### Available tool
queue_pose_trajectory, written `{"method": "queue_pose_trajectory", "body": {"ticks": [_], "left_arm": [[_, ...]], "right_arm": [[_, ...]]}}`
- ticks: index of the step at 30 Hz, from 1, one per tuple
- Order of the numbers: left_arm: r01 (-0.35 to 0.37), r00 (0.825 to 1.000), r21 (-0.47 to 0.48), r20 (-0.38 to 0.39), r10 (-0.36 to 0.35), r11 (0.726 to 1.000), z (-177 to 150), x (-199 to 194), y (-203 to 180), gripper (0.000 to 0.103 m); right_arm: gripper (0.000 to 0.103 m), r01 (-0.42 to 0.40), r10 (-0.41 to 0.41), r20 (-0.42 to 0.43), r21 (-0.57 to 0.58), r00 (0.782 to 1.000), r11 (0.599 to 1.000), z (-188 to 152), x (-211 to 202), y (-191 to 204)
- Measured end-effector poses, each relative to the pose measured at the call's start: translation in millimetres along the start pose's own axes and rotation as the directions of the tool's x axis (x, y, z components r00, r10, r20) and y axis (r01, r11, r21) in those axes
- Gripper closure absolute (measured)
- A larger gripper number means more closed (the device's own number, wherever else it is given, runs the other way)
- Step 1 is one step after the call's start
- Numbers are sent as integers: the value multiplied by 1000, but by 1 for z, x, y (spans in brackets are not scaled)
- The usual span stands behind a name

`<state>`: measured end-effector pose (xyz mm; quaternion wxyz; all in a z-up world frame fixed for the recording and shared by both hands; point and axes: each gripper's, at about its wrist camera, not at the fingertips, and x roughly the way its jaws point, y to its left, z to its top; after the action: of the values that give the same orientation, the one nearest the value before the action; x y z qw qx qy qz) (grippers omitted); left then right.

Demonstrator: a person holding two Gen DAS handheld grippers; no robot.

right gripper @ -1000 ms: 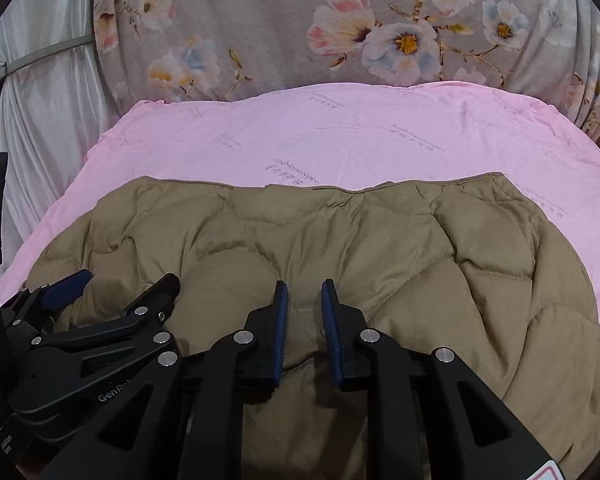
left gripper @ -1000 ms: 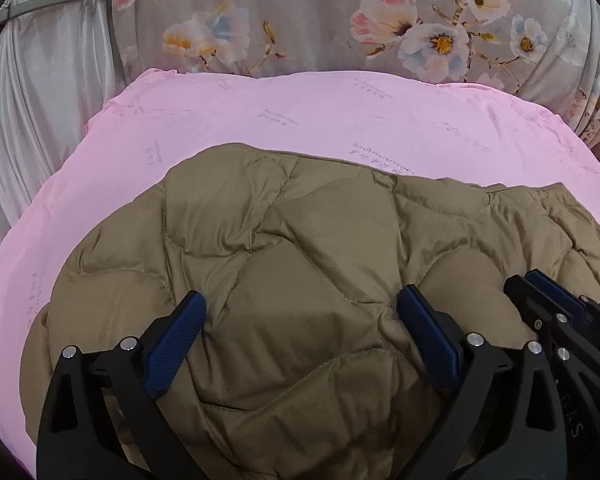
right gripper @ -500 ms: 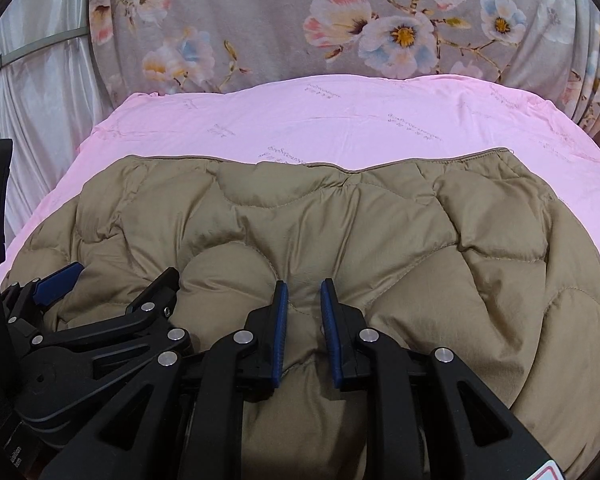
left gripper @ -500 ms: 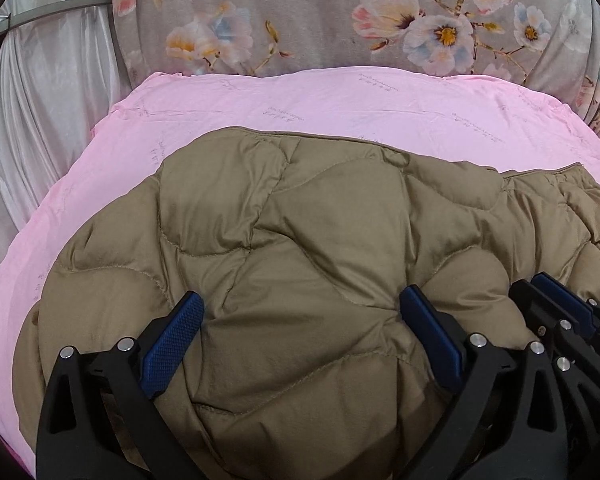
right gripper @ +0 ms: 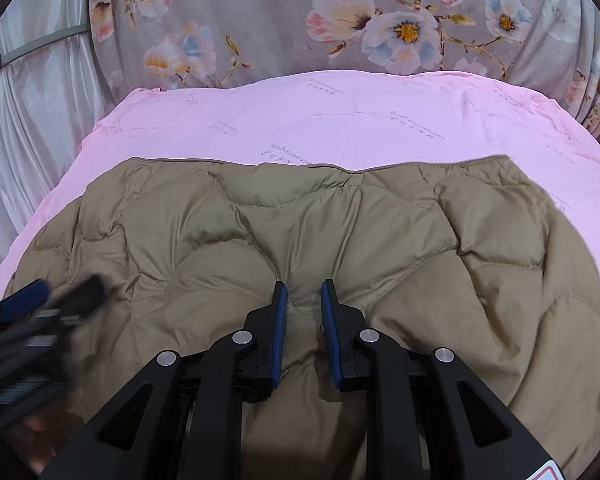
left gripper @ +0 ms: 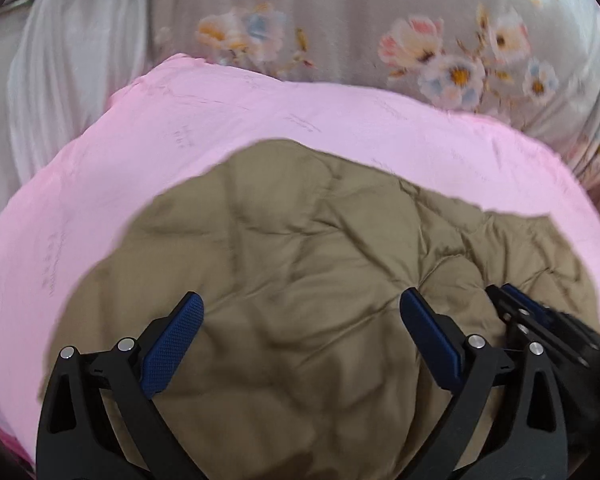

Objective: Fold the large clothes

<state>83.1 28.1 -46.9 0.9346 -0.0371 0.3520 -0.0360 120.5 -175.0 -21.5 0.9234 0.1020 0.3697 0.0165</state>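
Note:
A quilted khaki puffer jacket (left gripper: 300, 260) lies on the pink sheet (left gripper: 100, 200); it also shows in the right wrist view (right gripper: 380, 232). My left gripper (left gripper: 300, 320) is wide open over the jacket, with nothing between its fingers. My right gripper (right gripper: 303, 304) is shut on a pinched fold of the jacket near its front edge. The right gripper shows at the right edge of the left wrist view (left gripper: 540, 320). The left gripper shows blurred at the left of the right wrist view (right gripper: 40, 312).
The pink sheet (right gripper: 340, 120) covers the bed beyond the jacket. A grey floral cover (right gripper: 340, 20) rises behind it. A pale curtain (right gripper: 32, 92) hangs at the left.
The jacket was pushed forward across the sheet. The left gripper is now moving and its view has tilted and blurred. The right gripper keeps its pinch.

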Motion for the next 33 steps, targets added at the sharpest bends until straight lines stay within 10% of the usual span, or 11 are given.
{"method": "queue_pose_trajectory", "body": {"ticks": [10,16,23,29,33], "left_arm": [[20,992,-283,-116,-55,959,-28,-55,136,6],[208,940,-443,-155,-303,872,-48,-25,137,6],[202,953,-423,-121,-276,883,-28,1,118,6],[202,963,-406,-83,-256,891,-3,-9,105,72],[258,959,-322,-32,-283,911,21,-42,99,82]], "right_arm": [[78,-89,94,-59,84,994,993,52,27,13],[77,-78,88,-118,88,989,993,55,63,14],[76,-86,93,-92,78,991,993,48,70,14],[76,-105,116,-96,109,989,988,52,67,9],[76,-145,159,-92,150,983,978,49,31,2]]}}
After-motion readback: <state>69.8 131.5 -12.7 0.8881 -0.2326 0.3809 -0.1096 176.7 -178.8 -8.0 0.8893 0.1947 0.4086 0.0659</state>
